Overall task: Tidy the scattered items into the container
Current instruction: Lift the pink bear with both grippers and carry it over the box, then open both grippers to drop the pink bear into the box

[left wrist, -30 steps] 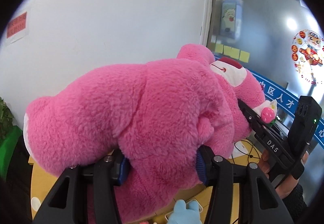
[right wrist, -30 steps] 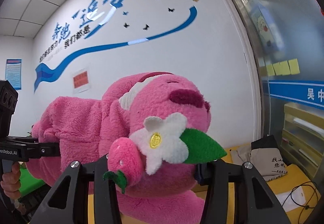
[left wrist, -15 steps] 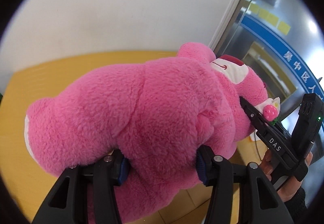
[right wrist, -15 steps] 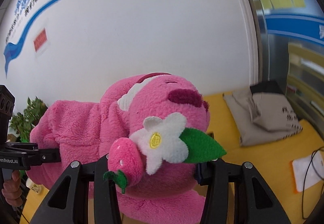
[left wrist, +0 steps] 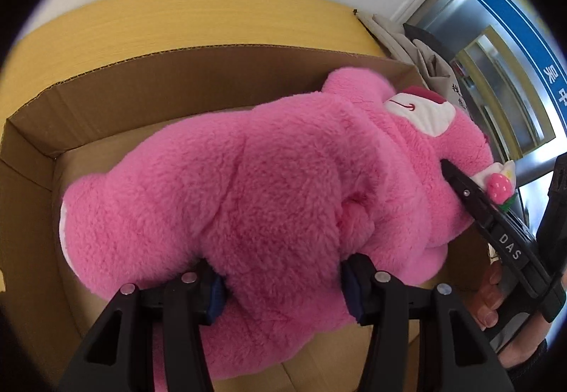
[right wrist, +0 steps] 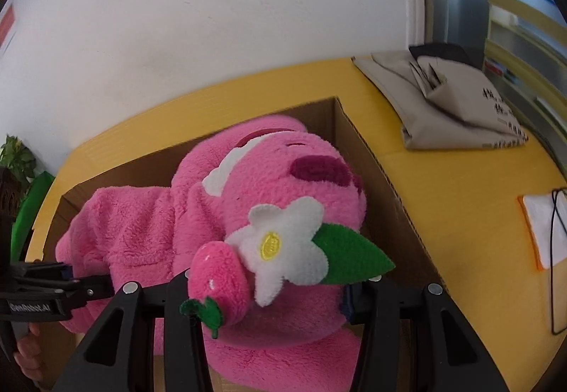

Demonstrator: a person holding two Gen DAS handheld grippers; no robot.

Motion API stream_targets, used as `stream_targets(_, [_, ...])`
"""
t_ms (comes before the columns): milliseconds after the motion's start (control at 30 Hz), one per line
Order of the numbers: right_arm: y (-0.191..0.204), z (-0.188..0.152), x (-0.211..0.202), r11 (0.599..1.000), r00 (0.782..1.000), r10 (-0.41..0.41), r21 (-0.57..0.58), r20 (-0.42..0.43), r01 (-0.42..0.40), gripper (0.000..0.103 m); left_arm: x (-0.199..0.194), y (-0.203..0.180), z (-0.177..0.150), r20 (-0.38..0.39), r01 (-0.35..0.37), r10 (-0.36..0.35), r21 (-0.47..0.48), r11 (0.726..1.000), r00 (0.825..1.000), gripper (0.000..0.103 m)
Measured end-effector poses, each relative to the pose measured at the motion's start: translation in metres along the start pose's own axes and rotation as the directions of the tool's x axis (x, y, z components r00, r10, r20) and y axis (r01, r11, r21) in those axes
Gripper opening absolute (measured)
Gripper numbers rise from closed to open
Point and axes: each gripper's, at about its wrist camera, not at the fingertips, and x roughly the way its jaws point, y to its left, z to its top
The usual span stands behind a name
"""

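A big pink plush bear [left wrist: 269, 186] hangs between both grippers inside the open top of a brown cardboard box [left wrist: 149, 80]. My left gripper [left wrist: 283, 285] is shut on the bear's body. My right gripper [right wrist: 265, 300] is shut on the bear's head [right wrist: 283, 179], just behind its white flower and strawberry [right wrist: 280, 243]. The right gripper also shows at the right edge of the left wrist view [left wrist: 496, 232]. The box [right wrist: 375, 186] surrounds the bear in the right wrist view too. The box floor under the bear is mostly hidden.
The box stands on a yellow table [right wrist: 460, 186] against a white wall. A folded grey cloth bag [right wrist: 450, 98] lies at the table's far right. A white paper with a black cable [right wrist: 545, 232] lies to the right. A green plant [right wrist: 17, 158] is at the left.
Both grippers have tilted down and lowered the bear; the wall view gave way to the table and then the open box below the bear. Both grips are unchanged.
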Motion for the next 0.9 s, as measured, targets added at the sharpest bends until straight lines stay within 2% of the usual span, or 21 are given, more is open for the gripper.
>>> stream_targets(67, [-0.002, 0.004, 0.002, 1.0, 1.0, -0.008, -0.002, 0.006, 0.008, 0.052, -0.01, 0.023, -0.012, 0.013, -0.002, 0.002, 0.003, 1.0, 1.0, 0.053])
stream_targets(167, [-0.007, 0.011, 0.006, 1.0, 1.0, -0.013, 0.015, -0.009, 0.013, 0.054, -0.009, 0.034, -0.013, 0.024, -0.016, 0.015, 0.011, 1.0, 1.0, 0.054])
stream_targets(300, [-0.01, 0.02, 0.015, 1.0, 1.0, -0.018, 0.022, -0.017, 0.018, 0.061, -0.005, 0.054, -0.012, 0.052, 0.001, 0.0, -0.027, 1.0, 0.999, 0.057])
stream_targets(367, [-0.014, 0.024, 0.022, 1.0, 1.0, -0.023, 0.021, -0.021, 0.023, 0.064, -0.003, 0.06, -0.011, 0.061, -0.008, 0.01, -0.041, 0.999, 0.998, 0.061])
stream_targets(500, [-0.017, 0.03, 0.024, 0.999, 0.999, -0.047, 0.014, -0.027, 0.048, 0.082, -0.015, 0.058, -0.015, 0.099, -0.042, 0.041, 0.009, 0.999, 0.994, 0.067])
stream_targets(567, [-0.02, 0.031, 0.018, 0.997, 0.997, -0.072, -0.018, -0.02, 0.071, 0.085, -0.029, 0.054, -0.021, 0.115, -0.062, 0.058, 0.039, 0.997, 0.992, 0.067])
stream_targets(700, [-0.033, 0.017, -0.022, 0.997, 0.999, 0.02, -0.08, -0.044, -0.023, 0.097, -0.065, 0.049, -0.059, 0.134, -0.205, 0.189, 0.115, 0.972, 0.973, 0.065])
stream_targets(767, [-0.036, -0.007, -0.04, 0.986, 0.994, 0.05, -0.152, -0.097, -0.064, 0.098, -0.075, 0.054, -0.086, 0.103, -0.223, 0.211, 0.133, 0.966, 0.972, 0.065])
stream_targets(900, [-0.042, -0.056, -0.05, 0.971, 0.983, 0.024, -0.23, -0.184, -0.066, 0.098, -0.077, 0.073, -0.141, 0.012, -0.233, 0.233, 0.134, 0.963, 0.972, 0.065])
